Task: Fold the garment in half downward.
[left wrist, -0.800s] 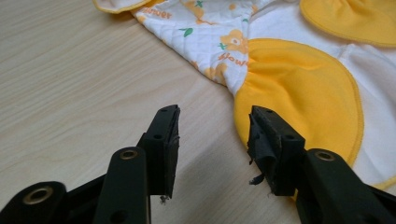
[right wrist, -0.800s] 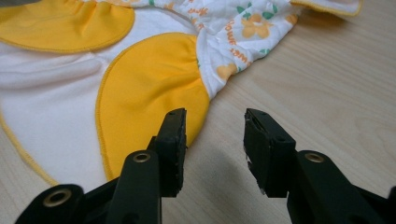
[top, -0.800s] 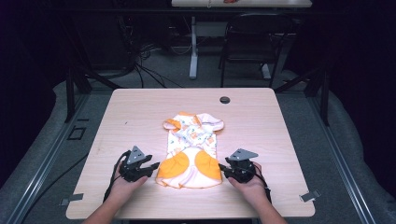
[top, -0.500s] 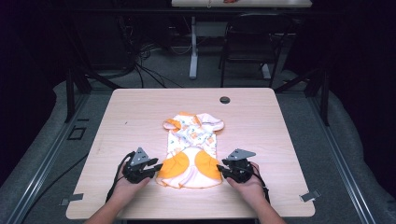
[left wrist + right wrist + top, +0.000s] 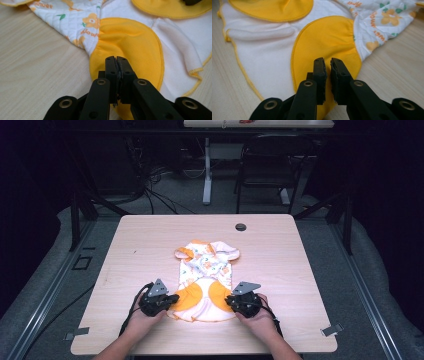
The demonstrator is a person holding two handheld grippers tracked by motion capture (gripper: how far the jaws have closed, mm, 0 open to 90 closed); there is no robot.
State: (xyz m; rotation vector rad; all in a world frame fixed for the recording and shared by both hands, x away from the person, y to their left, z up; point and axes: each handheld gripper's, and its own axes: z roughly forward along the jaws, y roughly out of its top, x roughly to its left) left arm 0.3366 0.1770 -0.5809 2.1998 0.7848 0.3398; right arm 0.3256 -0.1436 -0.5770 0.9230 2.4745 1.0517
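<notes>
A small white garment [image 5: 205, 270] with orange flower print and two orange patches lies flat in the middle of the wooden table [image 5: 145, 240]. My left gripper [image 5: 174, 299] rests at its lower left corner. In the left gripper view, that gripper [image 5: 116, 59] has its jaws pressed together over the left orange patch [image 5: 130, 42], and I see no cloth between the pads. My right gripper [image 5: 229, 301] sits at the lower right corner. Its jaws [image 5: 327, 60] stand a narrow gap apart above the right orange patch [image 5: 324, 37], with nothing visible in the gap.
A dark round grommet [image 5: 240, 227] sits near the table's far edge. Beyond the table stand a black chair [image 5: 270, 165], a desk leg [image 5: 206, 175] and floor cables [image 5: 160, 195]. Bare wood lies on both sides of the garment.
Both grippers have edged inward onto the garment's lower corners. The garment itself lies as before.
</notes>
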